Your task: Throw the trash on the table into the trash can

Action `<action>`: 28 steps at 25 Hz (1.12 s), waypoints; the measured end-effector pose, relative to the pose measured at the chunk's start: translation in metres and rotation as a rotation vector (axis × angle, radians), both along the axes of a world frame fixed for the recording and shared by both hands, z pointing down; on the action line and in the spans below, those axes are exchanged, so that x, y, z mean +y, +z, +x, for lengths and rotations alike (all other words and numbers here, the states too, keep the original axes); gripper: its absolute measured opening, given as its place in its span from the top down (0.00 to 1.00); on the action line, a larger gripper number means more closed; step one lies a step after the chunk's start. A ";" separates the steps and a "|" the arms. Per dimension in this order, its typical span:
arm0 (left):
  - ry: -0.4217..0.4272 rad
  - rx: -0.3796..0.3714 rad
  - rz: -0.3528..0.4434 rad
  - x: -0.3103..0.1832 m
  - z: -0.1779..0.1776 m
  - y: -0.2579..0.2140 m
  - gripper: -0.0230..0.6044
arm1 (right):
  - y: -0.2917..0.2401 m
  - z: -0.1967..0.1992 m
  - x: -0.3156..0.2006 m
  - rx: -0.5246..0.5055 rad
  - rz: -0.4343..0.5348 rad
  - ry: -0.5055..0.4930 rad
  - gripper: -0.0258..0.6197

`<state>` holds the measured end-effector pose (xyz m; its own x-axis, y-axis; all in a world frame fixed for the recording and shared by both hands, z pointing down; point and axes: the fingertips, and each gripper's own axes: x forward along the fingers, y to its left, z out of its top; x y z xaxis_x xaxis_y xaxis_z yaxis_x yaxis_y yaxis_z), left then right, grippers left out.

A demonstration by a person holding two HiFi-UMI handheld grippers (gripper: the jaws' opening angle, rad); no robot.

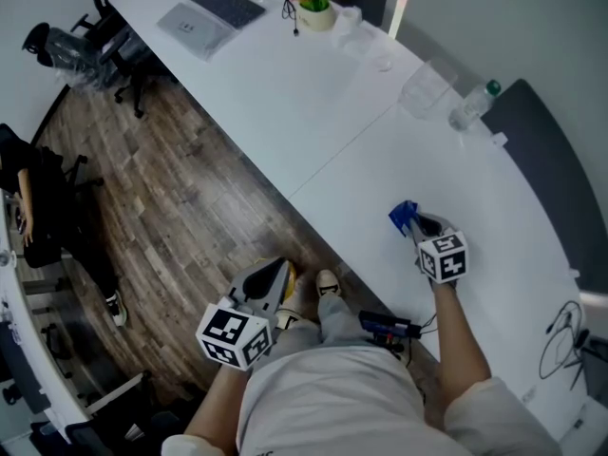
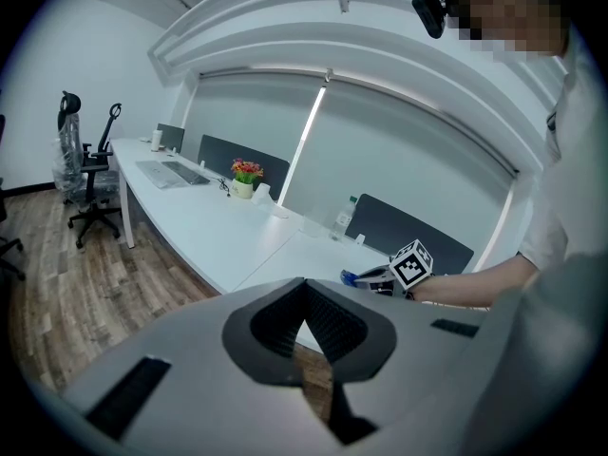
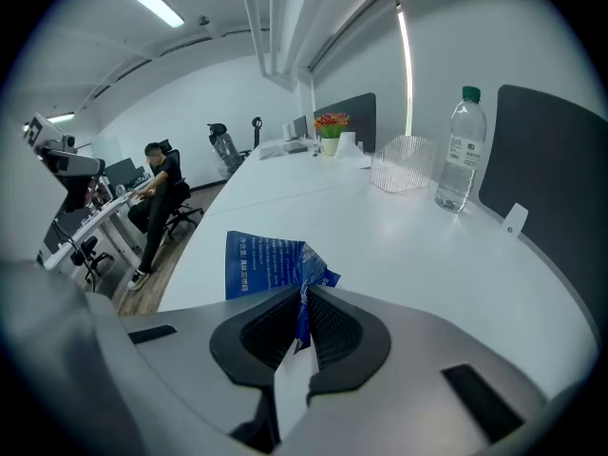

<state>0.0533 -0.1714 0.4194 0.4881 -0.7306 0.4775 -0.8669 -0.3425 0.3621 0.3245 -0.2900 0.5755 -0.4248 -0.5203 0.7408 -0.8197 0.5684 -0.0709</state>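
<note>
Over table (image 3: 408,245): right tool (image 3: 303,291) grips blue wrapper (image 3: 258,266) | print: right gripper view only

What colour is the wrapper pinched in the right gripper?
Blue, with small white print; the wrapper shows best in the right gripper view.

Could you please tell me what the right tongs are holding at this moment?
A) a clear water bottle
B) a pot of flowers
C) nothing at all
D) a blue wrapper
D: in the right gripper view, the right tongs are closed on a crumpled blue wrapper, with its edge pinched between the two pads.
</note>
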 end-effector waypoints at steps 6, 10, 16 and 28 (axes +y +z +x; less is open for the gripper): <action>-0.010 0.005 0.008 0.007 0.001 -0.001 0.96 | -0.020 -0.008 -0.004 -0.025 0.039 -0.017 0.90; -0.034 0.011 0.024 0.011 -0.003 -0.004 0.96 | -0.035 -0.023 -0.002 -0.044 0.061 -0.059 0.90; -0.121 0.012 0.055 0.025 -0.025 -0.014 0.96 | -0.059 -0.068 0.009 -0.094 0.085 -0.178 0.90; -0.446 -0.020 0.086 0.116 -0.130 -0.030 0.96 | -0.077 -0.227 0.056 -0.158 0.079 -0.523 0.90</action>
